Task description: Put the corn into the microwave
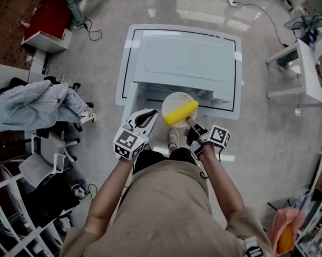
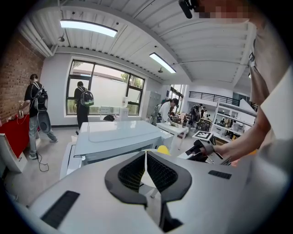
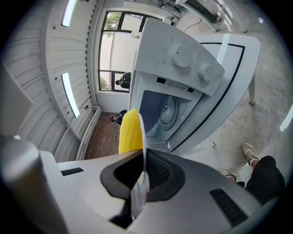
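A person in a beige top stands at a white table point(image 1: 124, 71) bearing a pale grey box-shaped microwave oven point(image 1: 187, 60), a two-jaw tool in each hand. Between the tools rides a round white plate point(image 1: 174, 99), and on it lies a yellow cob of corn point(image 1: 181, 113), set at a slant across the plate's near half.

The right tool point(image 1: 191, 125) is clamped fully shut on the plate's near rim. Its own view shows the rim edge-on, pinched between the black ribbed pads, with the cob rising just beyond the jaws on their left side. The left tool point(image 1: 152, 115) meets the plate at its left rim. In the left gripper view the jaws are drawn together on a thin white edge of the plate, and a sliver of the yellow cob shows just past them.

The plate hangs in the air in front of the microwave, close to its near face and above the table's front edge. In the right gripper view the oven's two round white dials sit above its cavity, which is open to sight with a round fitting at its floor. The corn is outside the cavity.
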{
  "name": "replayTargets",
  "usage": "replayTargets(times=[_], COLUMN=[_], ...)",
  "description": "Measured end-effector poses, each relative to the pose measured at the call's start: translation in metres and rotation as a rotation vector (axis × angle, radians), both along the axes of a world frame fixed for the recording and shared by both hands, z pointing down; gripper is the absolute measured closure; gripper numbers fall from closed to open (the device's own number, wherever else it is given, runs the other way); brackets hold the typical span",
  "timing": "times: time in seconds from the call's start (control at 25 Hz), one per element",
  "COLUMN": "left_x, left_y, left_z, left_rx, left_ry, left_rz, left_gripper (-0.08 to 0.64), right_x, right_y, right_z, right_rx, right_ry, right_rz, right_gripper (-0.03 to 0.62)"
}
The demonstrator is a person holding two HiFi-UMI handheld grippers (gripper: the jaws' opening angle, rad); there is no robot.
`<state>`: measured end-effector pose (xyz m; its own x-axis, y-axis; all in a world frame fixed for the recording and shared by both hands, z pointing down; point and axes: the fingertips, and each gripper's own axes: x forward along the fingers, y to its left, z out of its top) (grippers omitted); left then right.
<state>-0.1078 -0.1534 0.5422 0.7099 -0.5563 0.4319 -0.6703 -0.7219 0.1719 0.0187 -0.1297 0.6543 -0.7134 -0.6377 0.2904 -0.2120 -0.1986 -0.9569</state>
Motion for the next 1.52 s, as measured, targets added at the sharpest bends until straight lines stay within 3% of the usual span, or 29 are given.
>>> replayTargets(times=[0.92, 1.52], left_x=[-0.001, 0.002], left_y=[-0.038, -0.037], left_z=[0.061, 0.089], left_rx=[-0.113, -0.160], left_ry=[-0.074, -0.093], left_rz=[-0.047, -0.032], left_gripper=[0.557, 0.558], right_x=[-0.018, -0.031], right_y=[-0.063, -0.109], right_z=[0.100, 0.147], right_rx=[-0.030, -0.046], right_ry=[-0.018, -0.005], right_rz=[0.092, 0.154], right_gripper=[0.577, 0.577])
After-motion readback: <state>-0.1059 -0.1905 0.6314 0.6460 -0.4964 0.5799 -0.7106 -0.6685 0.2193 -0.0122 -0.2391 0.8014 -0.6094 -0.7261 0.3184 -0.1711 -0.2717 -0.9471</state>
